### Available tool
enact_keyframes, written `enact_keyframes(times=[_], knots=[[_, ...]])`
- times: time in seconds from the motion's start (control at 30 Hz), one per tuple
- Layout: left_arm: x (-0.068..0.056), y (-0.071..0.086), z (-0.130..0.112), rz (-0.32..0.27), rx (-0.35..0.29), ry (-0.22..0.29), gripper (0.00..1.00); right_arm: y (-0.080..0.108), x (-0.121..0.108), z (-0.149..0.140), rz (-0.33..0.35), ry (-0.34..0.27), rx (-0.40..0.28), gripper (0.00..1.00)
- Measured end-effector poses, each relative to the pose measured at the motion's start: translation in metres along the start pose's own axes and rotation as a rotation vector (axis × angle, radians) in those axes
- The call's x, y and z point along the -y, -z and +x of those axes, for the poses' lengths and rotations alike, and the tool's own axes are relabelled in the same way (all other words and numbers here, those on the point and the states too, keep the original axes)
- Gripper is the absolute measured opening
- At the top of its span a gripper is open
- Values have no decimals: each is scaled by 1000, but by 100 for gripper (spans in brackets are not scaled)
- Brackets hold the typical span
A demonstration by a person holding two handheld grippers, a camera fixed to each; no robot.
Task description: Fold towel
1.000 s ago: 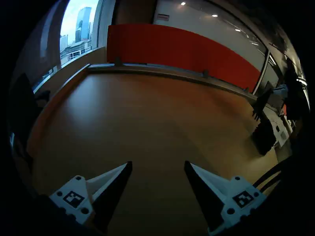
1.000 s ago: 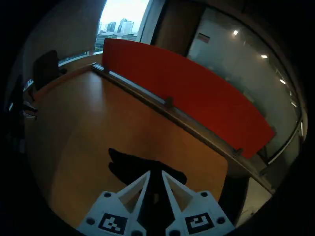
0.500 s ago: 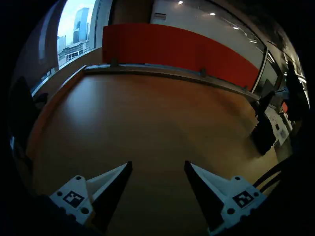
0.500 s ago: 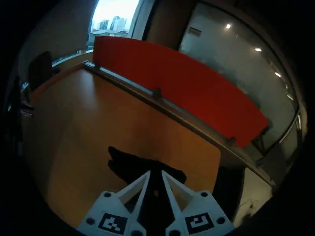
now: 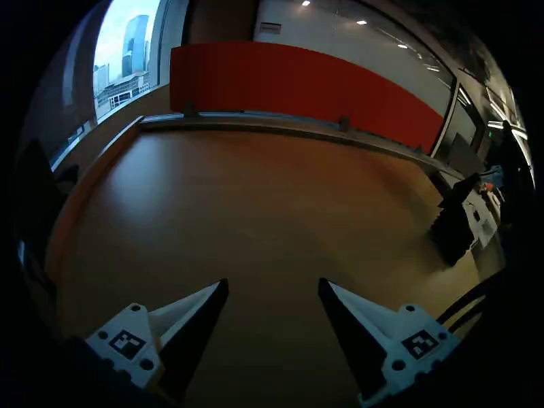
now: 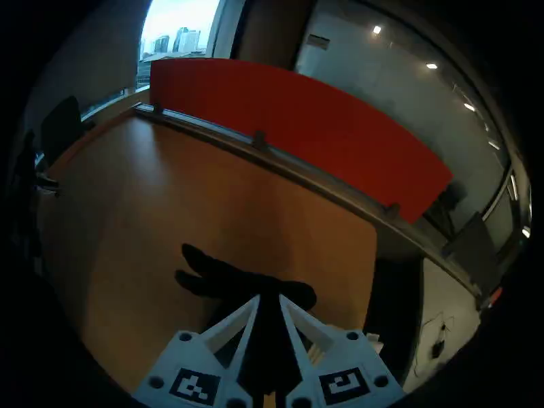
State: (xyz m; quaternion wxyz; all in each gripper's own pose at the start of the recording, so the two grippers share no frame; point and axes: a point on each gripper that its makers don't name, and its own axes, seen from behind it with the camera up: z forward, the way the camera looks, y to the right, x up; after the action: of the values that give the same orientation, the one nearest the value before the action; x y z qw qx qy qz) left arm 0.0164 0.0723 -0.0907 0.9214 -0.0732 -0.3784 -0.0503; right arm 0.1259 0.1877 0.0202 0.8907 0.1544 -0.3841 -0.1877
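Left gripper view: the left gripper [image 5: 272, 281] has its white fingers spread wide, hanging over a smooth orange-brown wooden table [image 5: 258, 183] with a long red divider panel [image 5: 306, 75] along the far edge.

Right gripper view: the right gripper [image 6: 268, 300] is squeezed nearly together, pinching a black crumpled cloth towel [image 6: 238, 282]. The towel bunches just past its tips, above the table near its right edge.
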Motion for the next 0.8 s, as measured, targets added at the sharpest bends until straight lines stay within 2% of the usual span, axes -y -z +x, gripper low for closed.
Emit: enact_keyframes(times=[0.47, 0.8], knots=[[-8, 4, -7, -4, 11, -18, 98, 10, -2, -96, -34, -155, 86, 4], [-14, 5, -12, -3, 22, -33, 98, 4, -3, -144, -44, -224, 146, 4]])
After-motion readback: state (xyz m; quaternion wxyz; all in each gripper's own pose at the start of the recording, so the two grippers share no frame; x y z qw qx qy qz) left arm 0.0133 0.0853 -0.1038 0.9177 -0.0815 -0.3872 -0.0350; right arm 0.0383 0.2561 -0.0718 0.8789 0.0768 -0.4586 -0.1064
